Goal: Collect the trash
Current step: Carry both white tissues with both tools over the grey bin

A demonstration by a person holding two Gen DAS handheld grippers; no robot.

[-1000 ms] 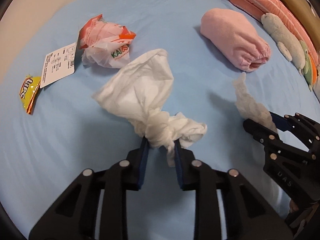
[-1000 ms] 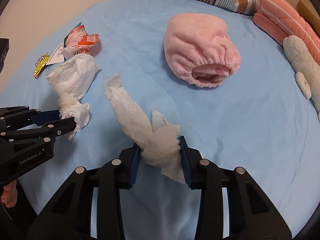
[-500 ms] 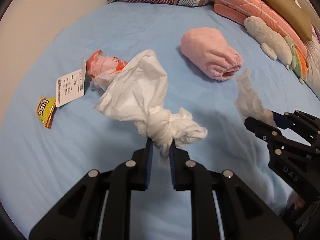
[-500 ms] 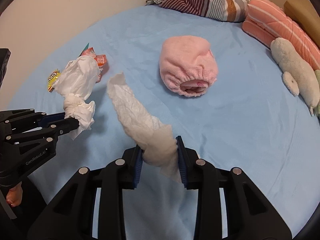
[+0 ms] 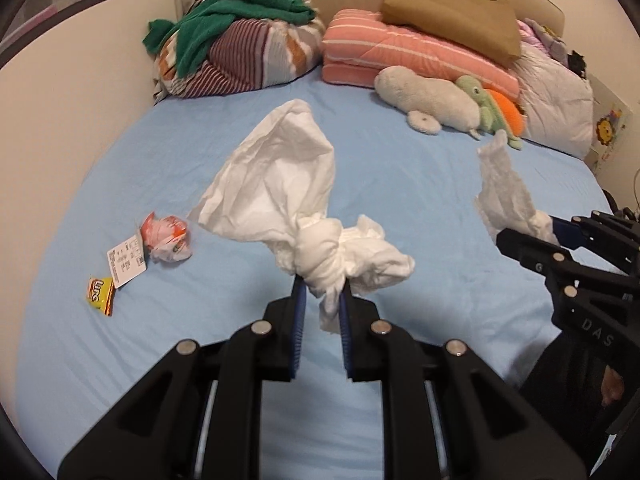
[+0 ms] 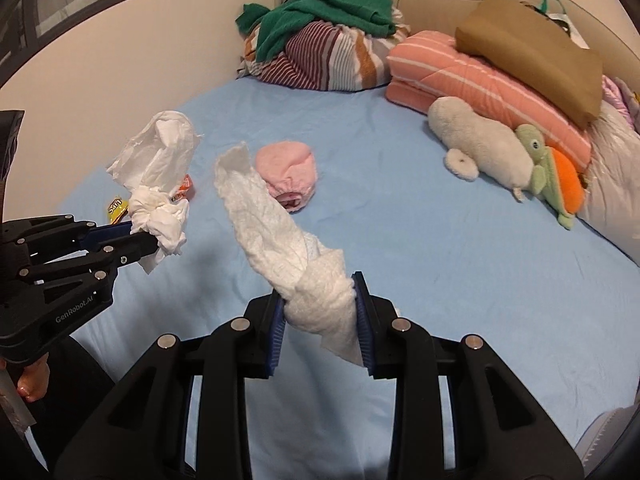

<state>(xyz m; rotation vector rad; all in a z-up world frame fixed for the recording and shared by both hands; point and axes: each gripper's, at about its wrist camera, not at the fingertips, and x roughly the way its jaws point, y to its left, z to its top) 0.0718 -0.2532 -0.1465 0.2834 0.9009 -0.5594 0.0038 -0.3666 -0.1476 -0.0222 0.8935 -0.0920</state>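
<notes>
Tissue (image 5: 288, 188), knotted, sits clamped in the left tongs (image 5: 322, 292); right tongs (image 6: 320, 300) grip a paper towel (image 6: 264, 220) above the bed (image 6: 440, 240).

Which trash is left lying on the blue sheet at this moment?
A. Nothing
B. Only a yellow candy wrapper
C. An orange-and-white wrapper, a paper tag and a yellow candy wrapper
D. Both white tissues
C: the orange-and-white wrapper, paper tag and yellow candy wrapper lie on the blue sheet, while the left gripper and right gripper each hold a white tissue aloft.
</notes>
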